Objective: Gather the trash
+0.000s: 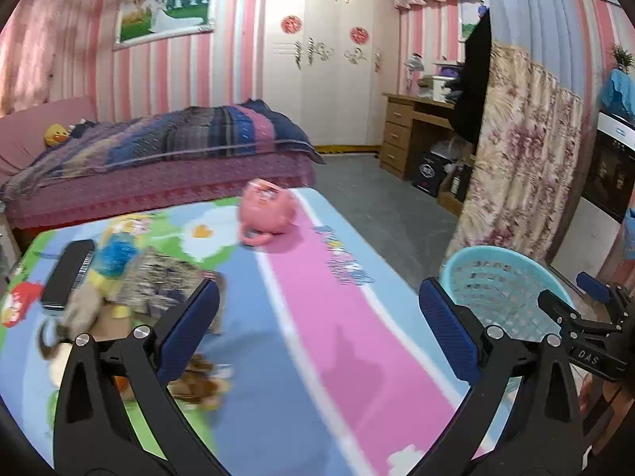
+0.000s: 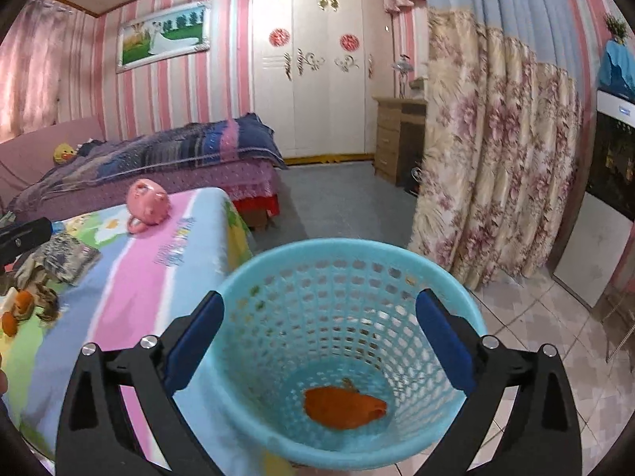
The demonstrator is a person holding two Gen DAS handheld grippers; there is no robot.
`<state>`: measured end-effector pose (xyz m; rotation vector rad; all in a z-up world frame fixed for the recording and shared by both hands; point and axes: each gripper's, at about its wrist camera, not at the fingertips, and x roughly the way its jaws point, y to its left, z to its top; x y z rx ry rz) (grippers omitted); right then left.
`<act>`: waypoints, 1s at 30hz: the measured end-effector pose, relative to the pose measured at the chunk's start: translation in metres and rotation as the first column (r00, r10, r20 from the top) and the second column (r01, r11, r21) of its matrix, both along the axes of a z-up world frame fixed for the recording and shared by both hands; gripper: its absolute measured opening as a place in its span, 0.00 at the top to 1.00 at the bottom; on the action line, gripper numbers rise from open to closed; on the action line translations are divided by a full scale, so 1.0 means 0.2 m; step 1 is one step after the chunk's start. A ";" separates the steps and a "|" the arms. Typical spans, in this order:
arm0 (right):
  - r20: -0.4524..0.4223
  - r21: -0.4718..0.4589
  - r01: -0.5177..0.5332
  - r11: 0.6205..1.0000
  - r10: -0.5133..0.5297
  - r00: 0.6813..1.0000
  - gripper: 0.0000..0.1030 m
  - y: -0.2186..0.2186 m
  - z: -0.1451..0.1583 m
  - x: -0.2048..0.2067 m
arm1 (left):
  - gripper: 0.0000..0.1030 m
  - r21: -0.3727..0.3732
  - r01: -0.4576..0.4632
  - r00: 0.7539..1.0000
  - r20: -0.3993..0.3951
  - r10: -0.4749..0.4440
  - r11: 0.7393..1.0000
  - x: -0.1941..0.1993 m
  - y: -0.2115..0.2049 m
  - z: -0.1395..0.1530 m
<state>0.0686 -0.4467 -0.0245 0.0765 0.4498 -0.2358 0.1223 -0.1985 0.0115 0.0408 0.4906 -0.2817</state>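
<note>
My right gripper (image 2: 320, 297) hangs open over a light blue mesh basket (image 2: 317, 246), with nothing between its fingers. An orange peel (image 2: 343, 404) lies on the basket's bottom. My left gripper (image 1: 317, 289) stands open and empty above the cartoon-print tablecloth (image 1: 317, 317). To its left on the table lie a crumpled printed wrapper (image 1: 166, 277) and brown scraps (image 1: 198, 380), blurred. Pieces of orange peel (image 2: 22, 305) show at the table's left edge in the right wrist view. The basket (image 1: 496, 277) sits off the table's right side, with the right gripper (image 1: 575, 297) beside it.
A pink mug (image 1: 266, 210) stands at the table's far end. A black flat device (image 1: 69, 273) lies at the left near the wrapper. Behind are a bed (image 1: 158, 158), a white wardrobe and a wooden desk. A floral curtain (image 2: 496, 158) hangs right of the basket, above tiled floor.
</note>
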 end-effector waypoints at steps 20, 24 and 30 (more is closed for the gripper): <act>0.032 -0.024 -0.200 0.980 0.200 0.979 0.06 0.75 0.01 0.04 | 0.05 0.030 -0.276 0.961 -0.008 0.276 0.961 -0.17 0.92 -0.02; 0.023 -0.038 -0.224 0.974 0.225 0.974 0.06 0.85 0.01 0.06 | 0.05 0.028 -0.319 0.947 -0.039 0.320 0.947 -0.17 1.07 -0.08; 0.010 -0.021 -0.246 0.969 0.246 0.969 0.06 0.97 -0.02 0.09 | 0.05 0.020 -0.369 0.925 -0.084 0.370 0.929 -0.16 1.24 -0.18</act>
